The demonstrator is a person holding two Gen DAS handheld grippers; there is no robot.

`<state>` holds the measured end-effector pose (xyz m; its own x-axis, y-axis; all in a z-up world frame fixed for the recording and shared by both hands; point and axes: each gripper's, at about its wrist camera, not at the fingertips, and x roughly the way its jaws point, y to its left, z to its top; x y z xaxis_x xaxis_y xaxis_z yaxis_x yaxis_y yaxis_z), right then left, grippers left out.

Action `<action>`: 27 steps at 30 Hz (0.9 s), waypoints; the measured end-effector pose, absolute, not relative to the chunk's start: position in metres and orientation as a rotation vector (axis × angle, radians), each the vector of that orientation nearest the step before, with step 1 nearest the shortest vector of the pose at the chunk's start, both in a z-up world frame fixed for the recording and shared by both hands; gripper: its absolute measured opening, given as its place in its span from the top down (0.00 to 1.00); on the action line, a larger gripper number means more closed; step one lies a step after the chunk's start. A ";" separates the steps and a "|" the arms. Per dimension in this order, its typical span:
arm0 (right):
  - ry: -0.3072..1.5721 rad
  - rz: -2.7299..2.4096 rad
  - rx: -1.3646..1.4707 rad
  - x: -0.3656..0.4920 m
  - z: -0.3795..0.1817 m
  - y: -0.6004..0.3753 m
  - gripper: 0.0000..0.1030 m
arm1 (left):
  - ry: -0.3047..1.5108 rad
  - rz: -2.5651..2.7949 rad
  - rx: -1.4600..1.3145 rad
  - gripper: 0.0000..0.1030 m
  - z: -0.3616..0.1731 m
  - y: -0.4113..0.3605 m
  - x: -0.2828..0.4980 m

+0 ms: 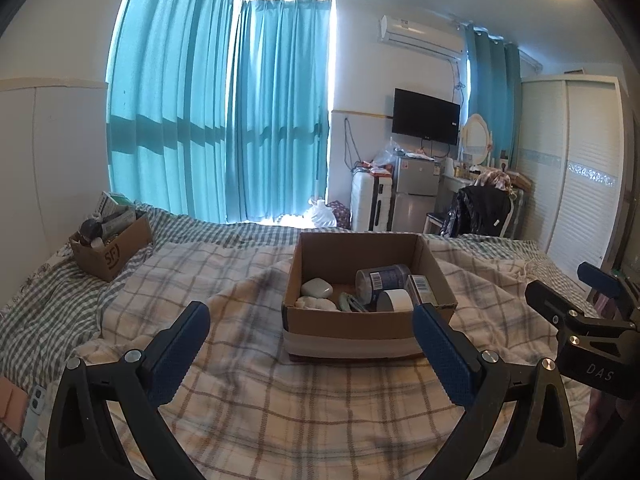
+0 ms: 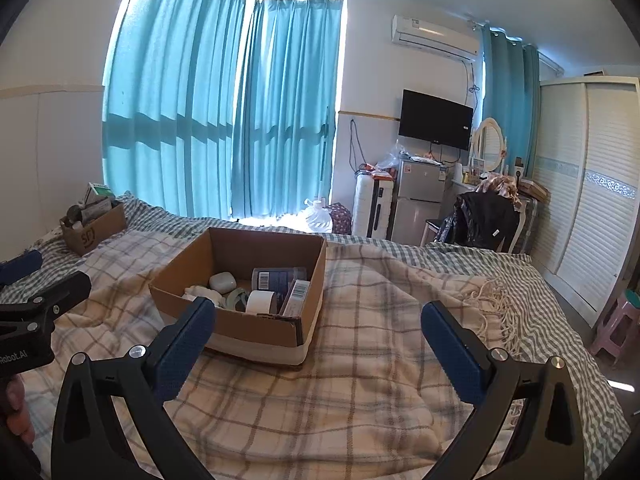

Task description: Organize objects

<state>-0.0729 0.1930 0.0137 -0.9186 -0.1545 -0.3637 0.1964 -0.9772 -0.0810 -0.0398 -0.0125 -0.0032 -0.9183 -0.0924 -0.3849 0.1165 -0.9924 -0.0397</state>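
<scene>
An open cardboard box [image 1: 352,326] stands on the plaid blanket ahead of me; it also shows in the right wrist view [image 2: 248,326]. Inside lie a white earbud case [image 1: 317,289], a dark can with a barcode [image 1: 382,280], a white tape roll [image 1: 396,301], a small barcoded carton [image 1: 419,287] and a greenish clip [image 1: 350,303]. My left gripper [image 1: 312,320] is open and empty, just short of the box. My right gripper [image 2: 318,320] is open and empty, to the box's right. The right gripper also shows in the left wrist view [image 1: 576,296].
A second cardboard box [image 1: 108,256] full of items sits at the bed's far left, near the wall. Blue curtains [image 1: 220,120] hang behind the bed. A fridge [image 1: 414,196], a chair with clothes [image 1: 480,208] and a white wardrobe [image 1: 576,184] stand beyond the bed's right side.
</scene>
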 end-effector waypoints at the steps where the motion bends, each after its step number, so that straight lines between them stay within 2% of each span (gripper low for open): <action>1: 0.174 -2.907 0.536 -0.073 0.014 0.193 0.00 | 0.095 -2.972 0.592 0.00 -0.004 -0.013 -0.039; 27: 0.131 -2.913 0.547 -0.072 0.016 0.196 0.00 | 0.030 -2.946 0.620 0.00 -0.007 -0.008 -0.038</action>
<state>-0.0718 0.1961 0.0157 -0.9174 -0.1544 -0.3669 0.1866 -0.9810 -0.0537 -0.0379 -0.0079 -0.0074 -0.9070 -0.1240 -0.4024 0.1323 -0.9912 0.0072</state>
